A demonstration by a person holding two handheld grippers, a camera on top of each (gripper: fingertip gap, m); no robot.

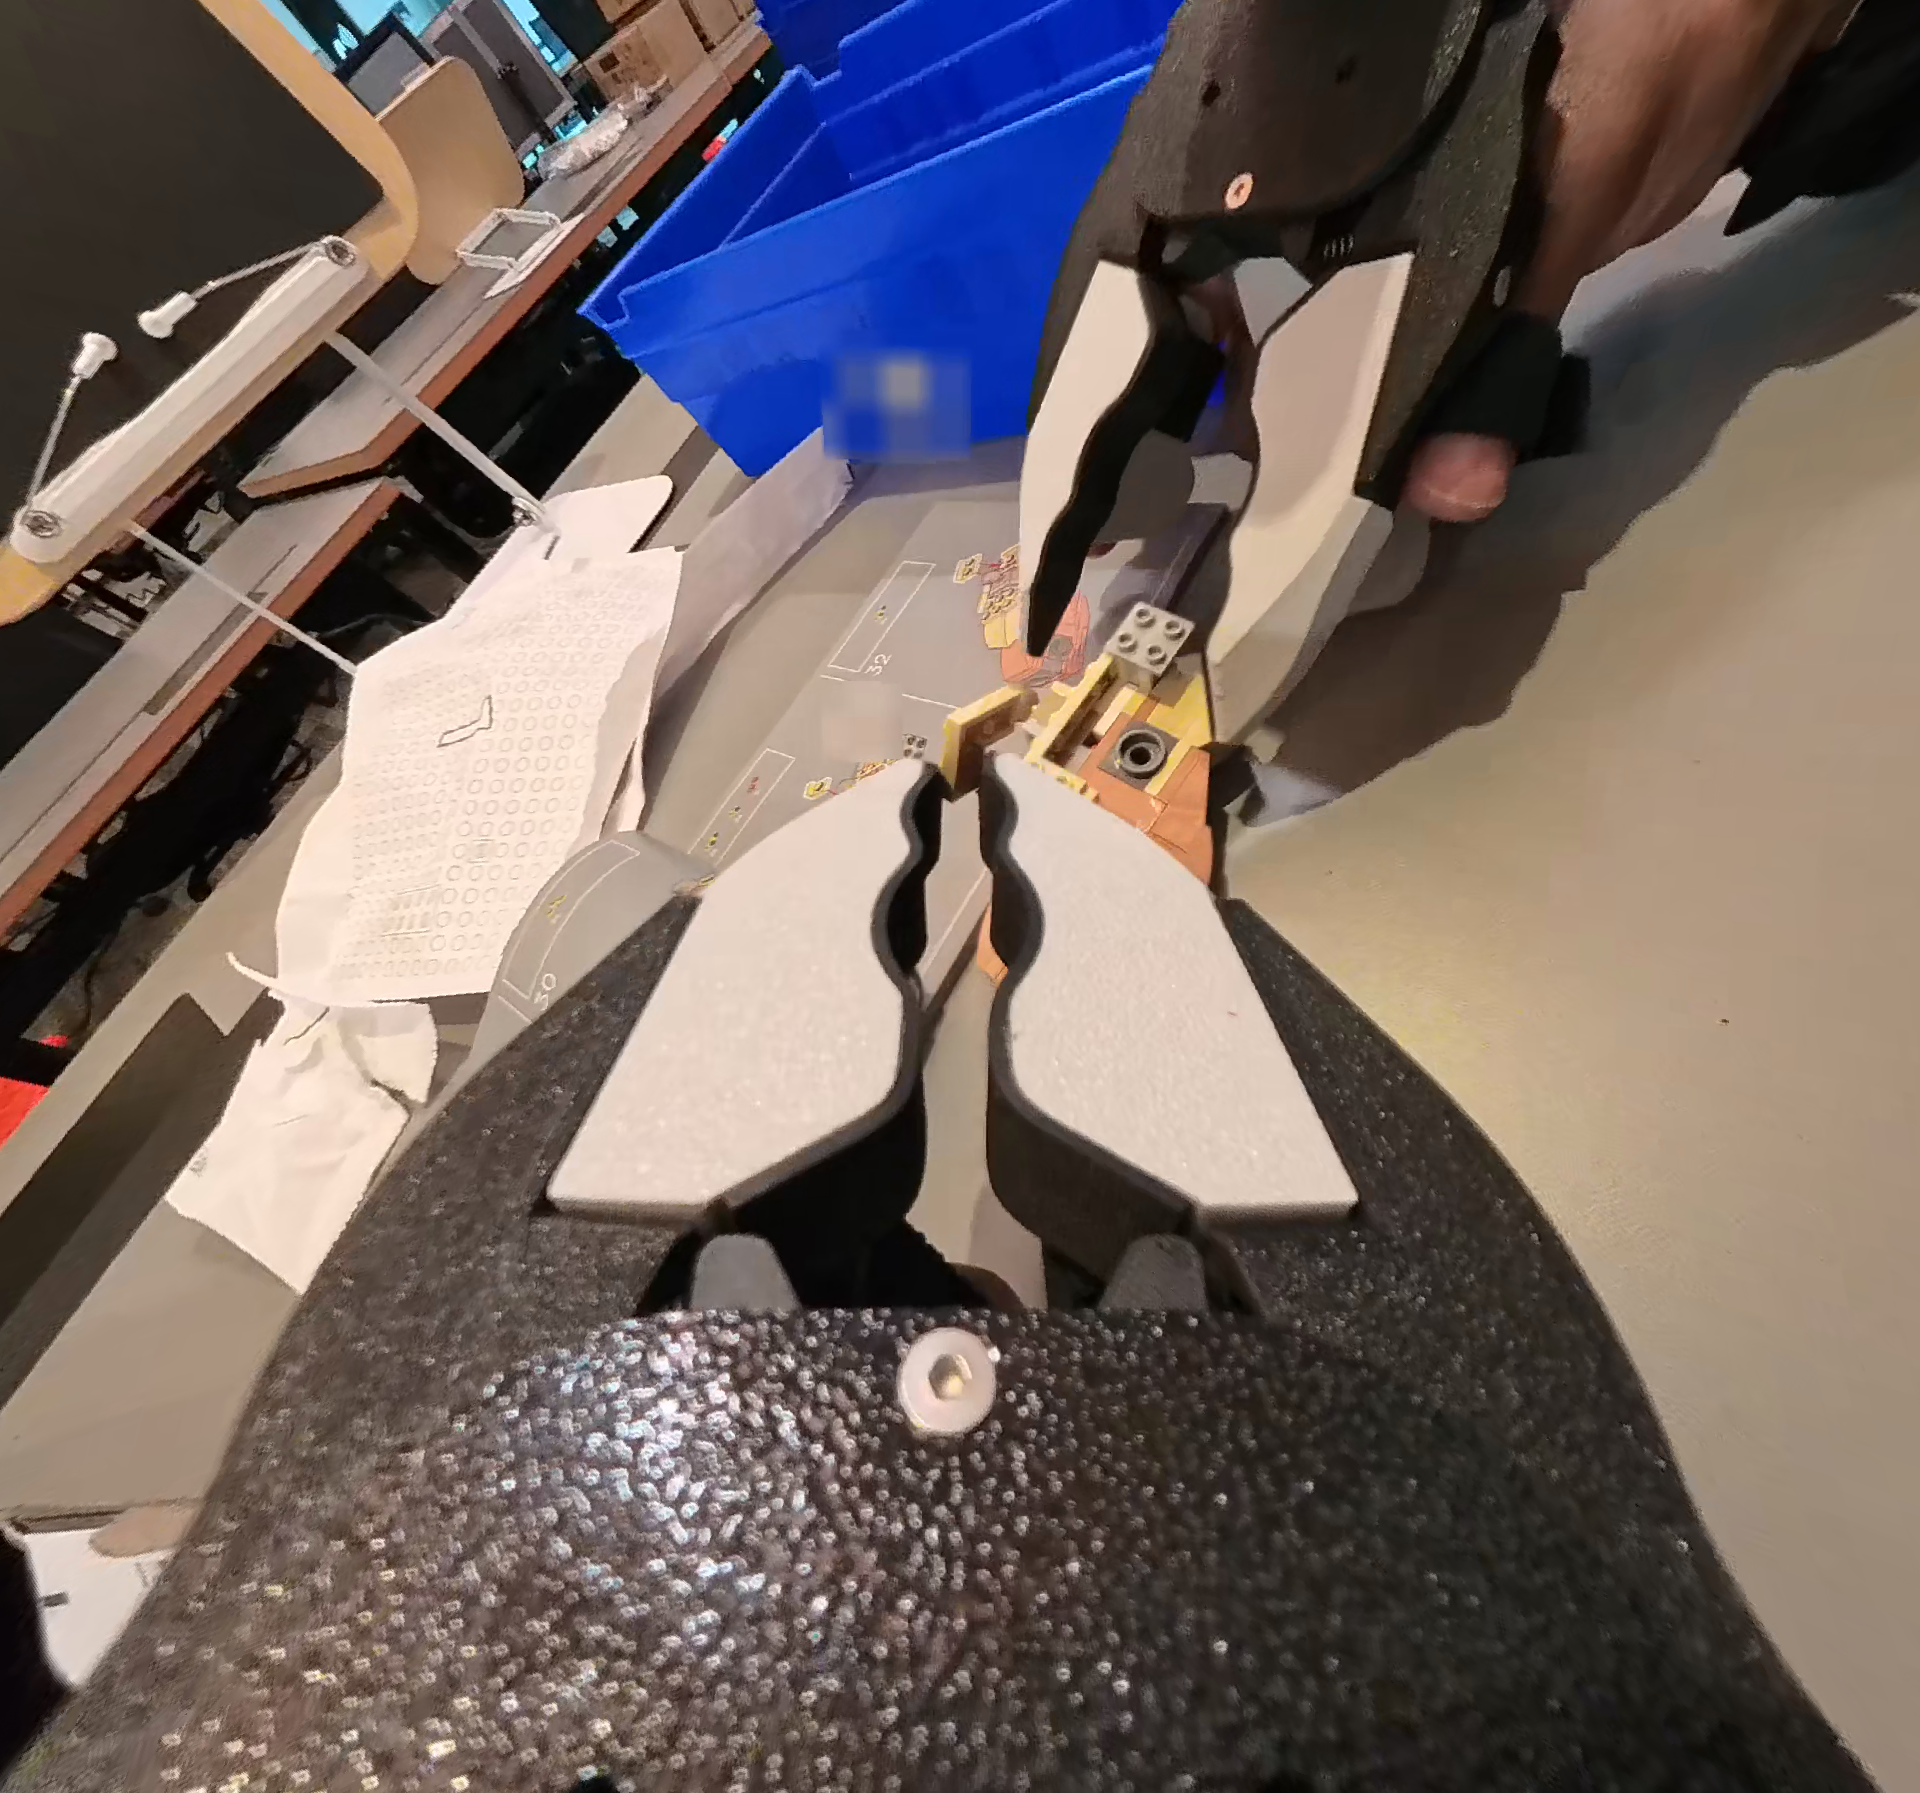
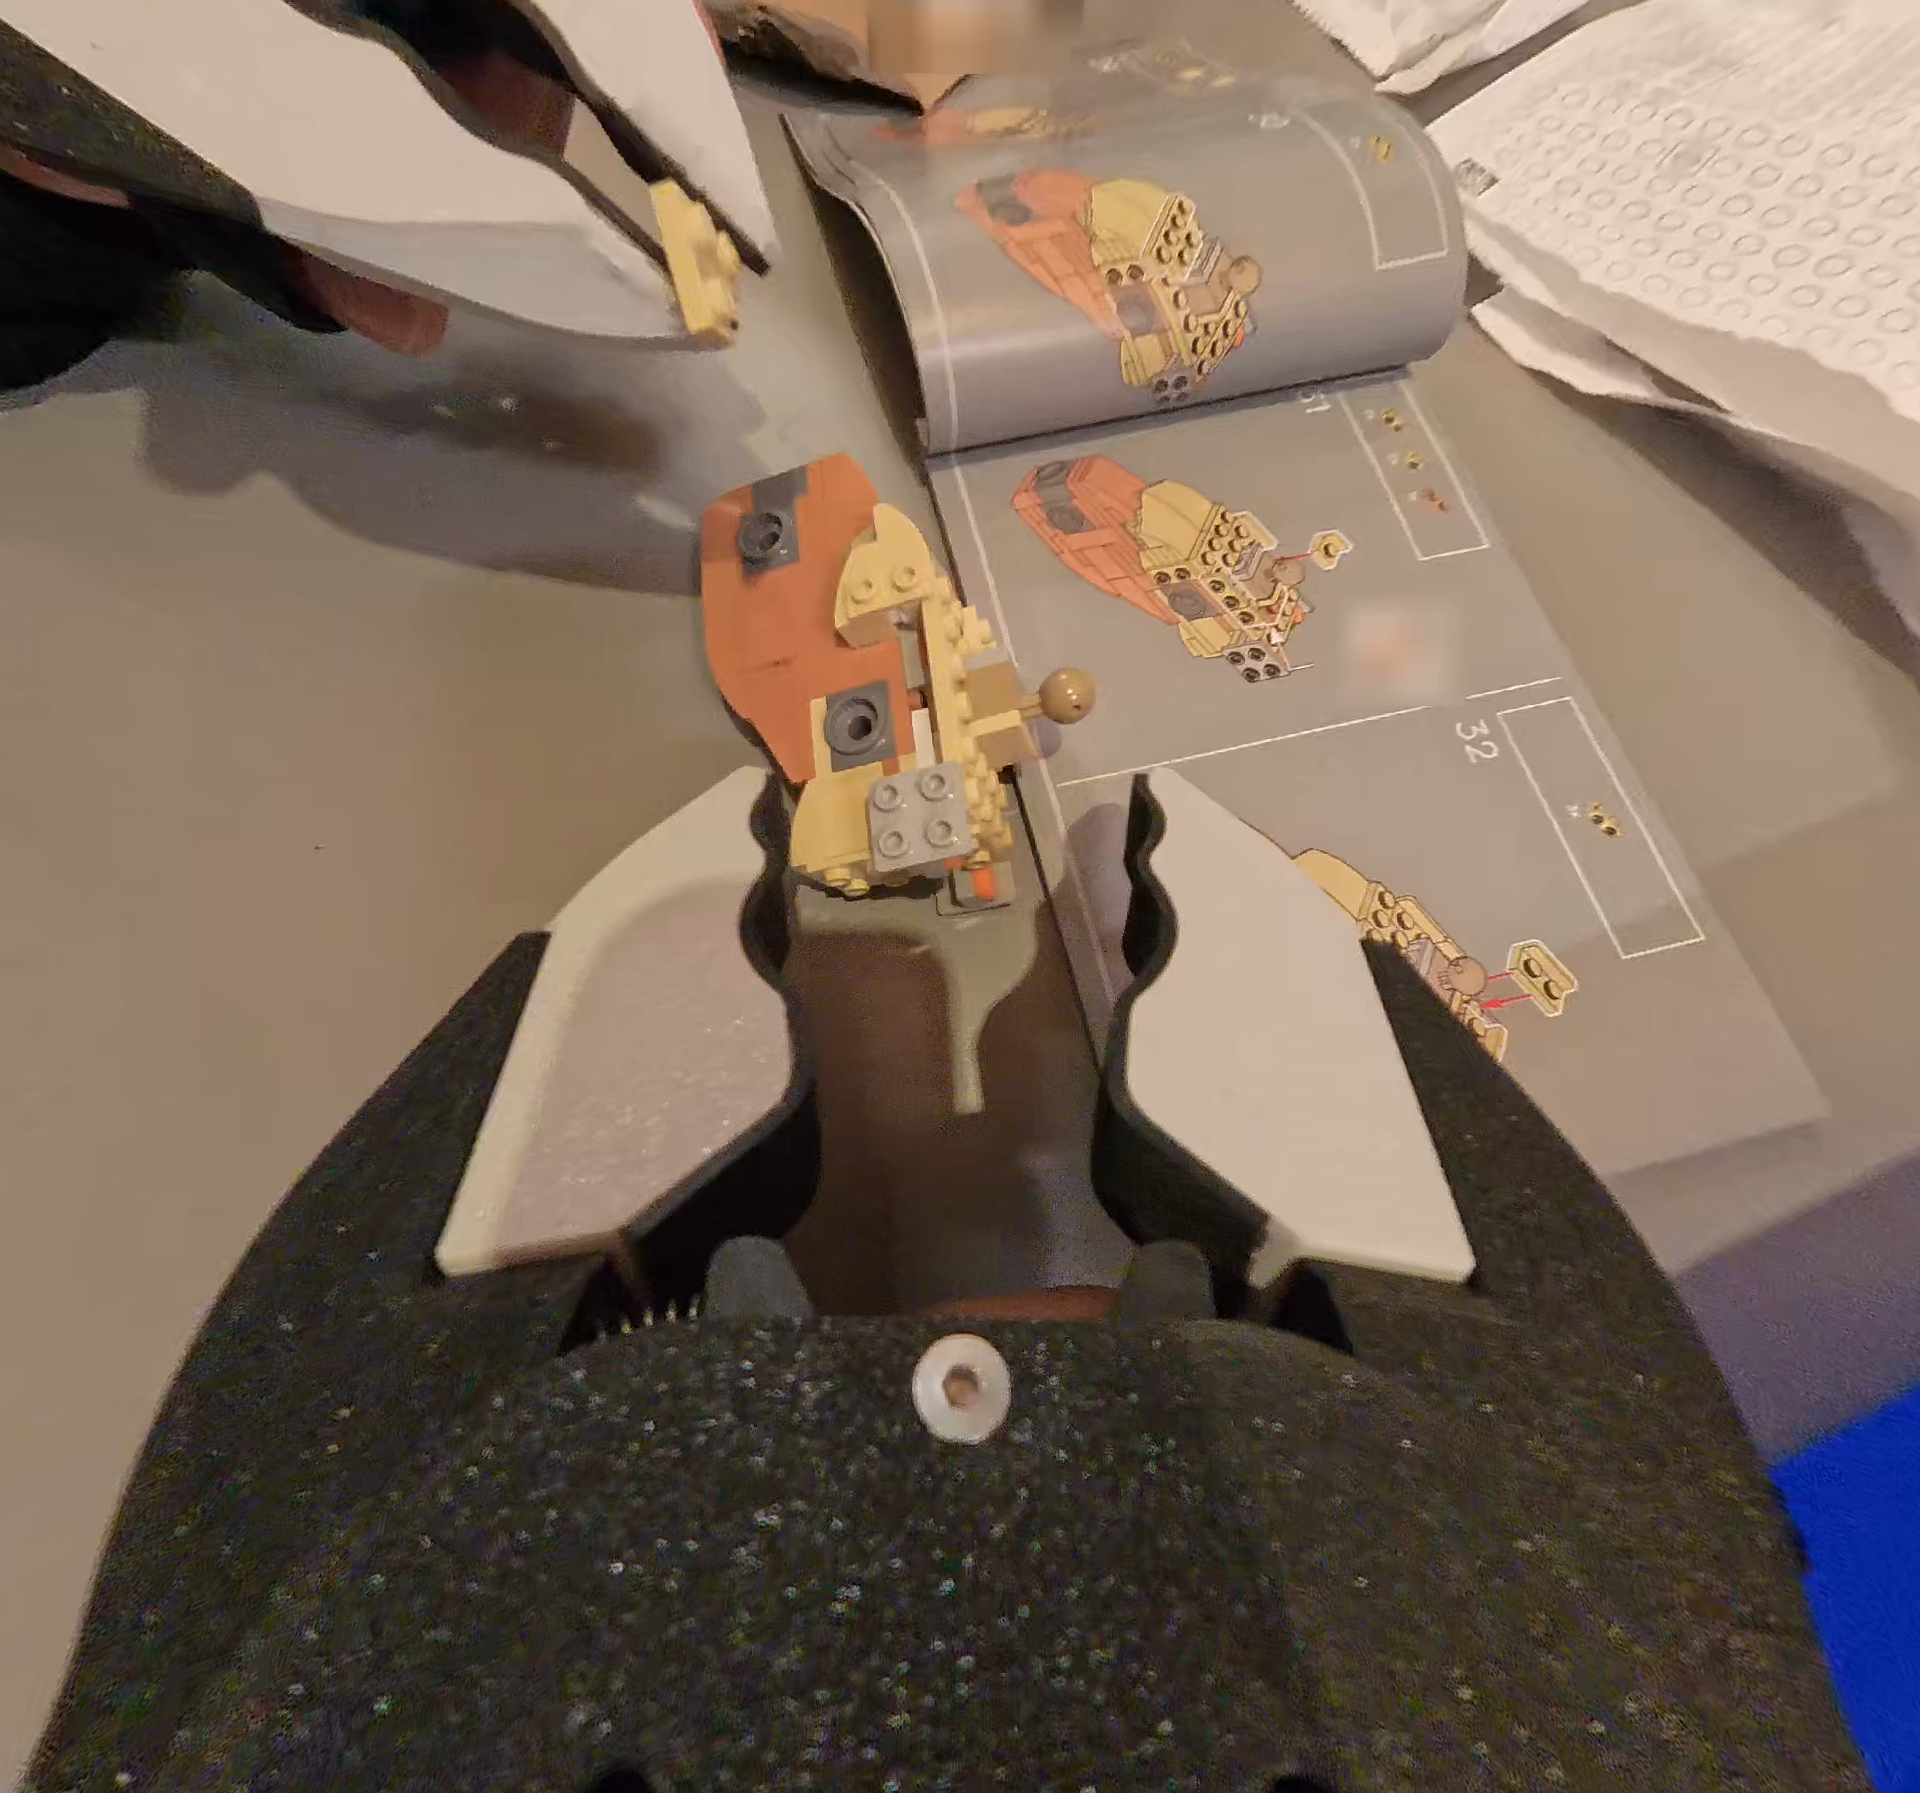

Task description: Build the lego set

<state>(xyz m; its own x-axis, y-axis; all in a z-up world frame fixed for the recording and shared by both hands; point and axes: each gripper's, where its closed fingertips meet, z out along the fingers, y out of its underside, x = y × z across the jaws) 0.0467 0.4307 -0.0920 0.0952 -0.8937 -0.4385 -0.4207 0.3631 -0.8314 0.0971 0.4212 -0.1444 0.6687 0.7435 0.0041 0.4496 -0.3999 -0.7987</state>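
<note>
Left tongs (image 1: 961, 787) sit nearest, pinched together on a small tan plate (image 1: 982, 730) at their tips. At twelve o'clock from them, the brown-and-tan lego model (image 2: 821, 663) rests on the grey surface (image 2: 312, 756) against the edge of the open instruction booklet (image 2: 1351, 600). Right tongs (image 2: 945, 808) are spread apart around the model's near end, not gripping. Blue bins (image 1: 883, 289) stand at eleven o'clock.

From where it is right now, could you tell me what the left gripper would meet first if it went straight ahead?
Probably the part-built lego model. The left gripper, shut on a small tan plate, points straight at it; the right gripper stands just behind. Depth between plate and model is unclear.
</note>
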